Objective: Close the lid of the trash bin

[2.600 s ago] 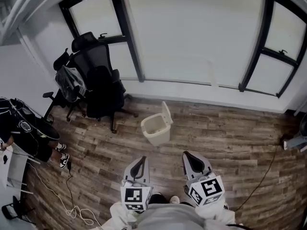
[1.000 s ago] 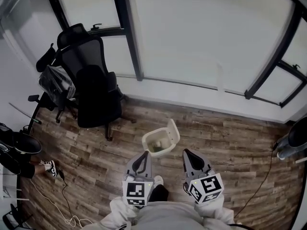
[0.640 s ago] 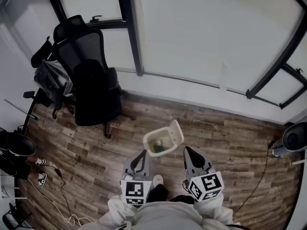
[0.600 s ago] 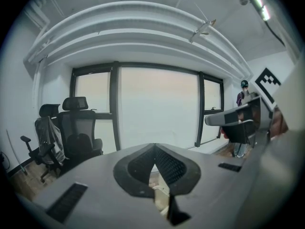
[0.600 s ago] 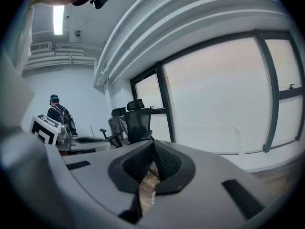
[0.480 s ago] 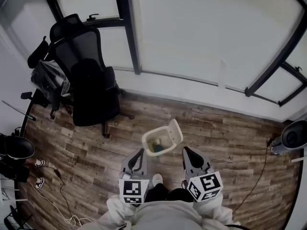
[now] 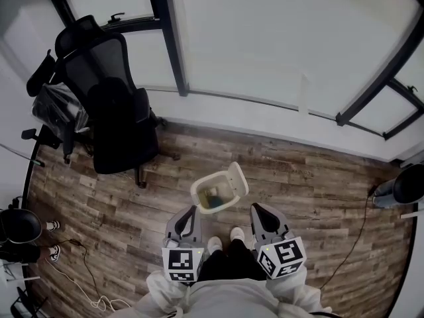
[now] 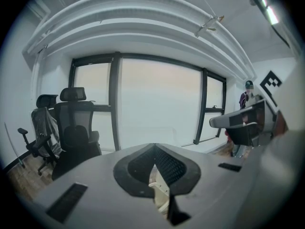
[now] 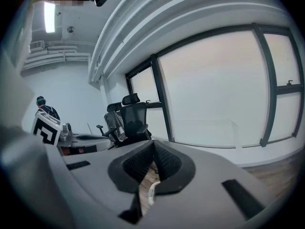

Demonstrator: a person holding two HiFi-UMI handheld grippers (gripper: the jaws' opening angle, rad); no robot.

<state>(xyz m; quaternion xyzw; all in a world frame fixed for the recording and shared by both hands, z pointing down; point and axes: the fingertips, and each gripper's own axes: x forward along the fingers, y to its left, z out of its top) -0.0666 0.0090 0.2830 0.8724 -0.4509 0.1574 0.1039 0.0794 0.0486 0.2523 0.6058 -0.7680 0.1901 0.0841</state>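
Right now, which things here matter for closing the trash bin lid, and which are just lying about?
For the job: trash bin, its open lid, left hand-held gripper, right hand-held gripper.
Lying about: office chair, floor cable.

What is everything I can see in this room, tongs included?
trash bin: one, cream, on the floor just ahead of the person, lid up
office chairs: two, black, left, by the window
window: pale panes, black frames, far wall
floor: brown wood planks
cable: one, dark, thin, on the floor, right
shoes: two, white, between the tongs
left tongs: grey, shut, empty
right tongs: grey, shut, empty
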